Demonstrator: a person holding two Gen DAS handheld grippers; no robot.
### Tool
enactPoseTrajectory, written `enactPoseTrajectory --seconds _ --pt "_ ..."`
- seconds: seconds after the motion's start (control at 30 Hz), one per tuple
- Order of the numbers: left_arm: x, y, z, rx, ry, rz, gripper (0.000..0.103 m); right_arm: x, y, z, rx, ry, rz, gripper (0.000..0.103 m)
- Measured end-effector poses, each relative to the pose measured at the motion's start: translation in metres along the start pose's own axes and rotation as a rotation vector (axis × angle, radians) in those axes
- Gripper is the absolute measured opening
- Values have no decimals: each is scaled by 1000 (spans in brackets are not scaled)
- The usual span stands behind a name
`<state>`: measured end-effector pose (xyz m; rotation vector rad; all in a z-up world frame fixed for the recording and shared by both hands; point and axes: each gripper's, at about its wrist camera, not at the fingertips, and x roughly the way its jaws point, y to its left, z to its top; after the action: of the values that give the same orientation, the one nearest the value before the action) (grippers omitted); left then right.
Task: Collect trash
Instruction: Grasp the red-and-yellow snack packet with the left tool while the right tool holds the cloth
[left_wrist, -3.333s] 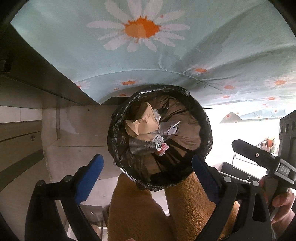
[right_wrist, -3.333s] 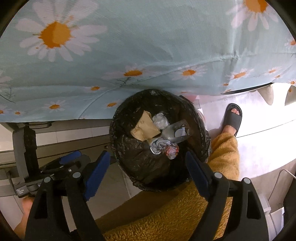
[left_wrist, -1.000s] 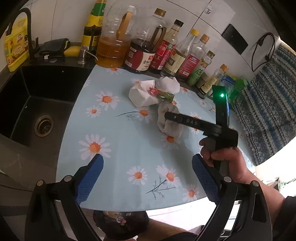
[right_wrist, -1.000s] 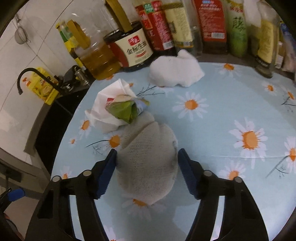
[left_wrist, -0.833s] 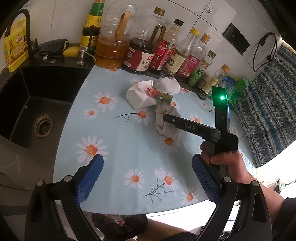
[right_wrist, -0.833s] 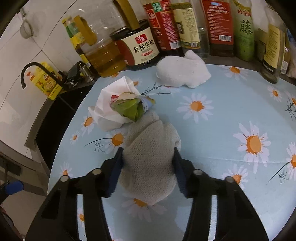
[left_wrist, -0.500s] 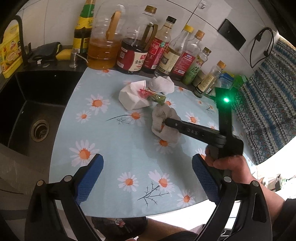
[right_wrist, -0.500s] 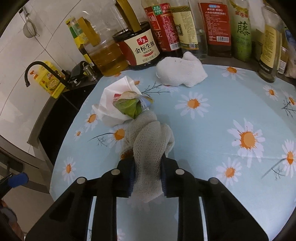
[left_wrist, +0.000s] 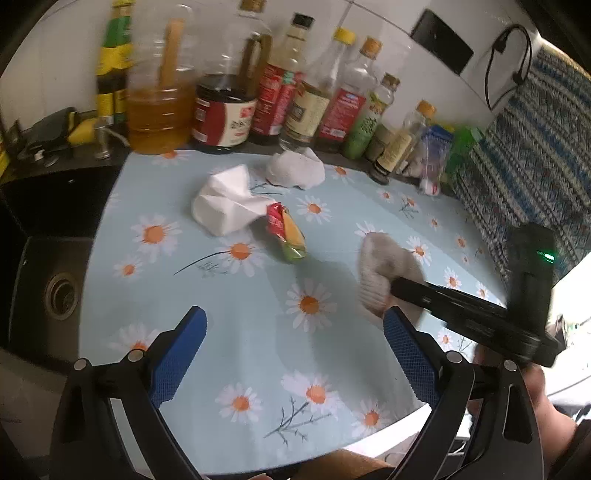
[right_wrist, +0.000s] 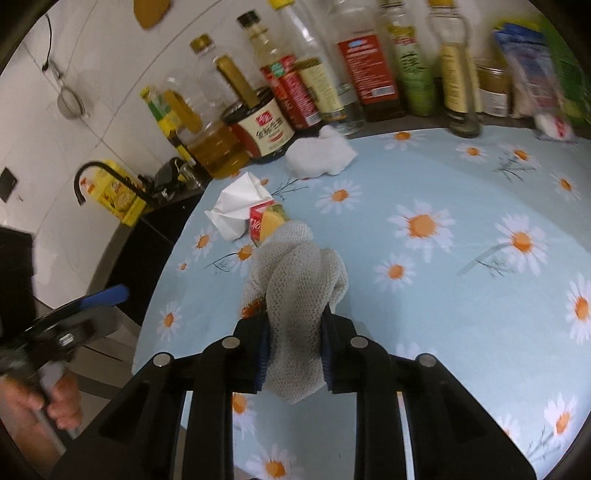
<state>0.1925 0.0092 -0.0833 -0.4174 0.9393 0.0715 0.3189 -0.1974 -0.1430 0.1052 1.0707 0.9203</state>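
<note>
My right gripper (right_wrist: 293, 347) is shut on a grey knitted cloth (right_wrist: 297, 280) and holds it over the daisy tablecloth (right_wrist: 461, 280). The cloth also shows in the left wrist view (left_wrist: 380, 273), gripped by the right tool. A red, yellow and green wrapper (left_wrist: 286, 232) lies mid-table next to a crumpled white tissue (left_wrist: 227, 206); both also show in the right wrist view, the wrapper (right_wrist: 266, 219) just beyond the cloth and the tissue (right_wrist: 238, 206) beside it. A second white wad (left_wrist: 295, 171) lies near the bottles. My left gripper (left_wrist: 295, 354) is open and empty above the table's near edge.
A row of sauce and oil bottles (left_wrist: 229, 107) lines the back of the table. A black sink (left_wrist: 44, 258) with a drain lies to the left, with a black tap (right_wrist: 86, 177). A patterned blue fabric (left_wrist: 528, 147) hangs at the right.
My right gripper closed on the grey cloth and pulled it right, away from the wrapper, which now lies uncovered. Both views moved up from the bin under the table to the tabletop.
</note>
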Motion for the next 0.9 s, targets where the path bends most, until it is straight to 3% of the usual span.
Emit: enactPoseTrajectory --seconds 0.53,0.9 --pt "99 -14 51 11 108 62 94 -53 -38 -20 82 -62 -3 25" --pt "151 -23 69 29 161 181 92 -55 -60 -15 90 -54 24 25"
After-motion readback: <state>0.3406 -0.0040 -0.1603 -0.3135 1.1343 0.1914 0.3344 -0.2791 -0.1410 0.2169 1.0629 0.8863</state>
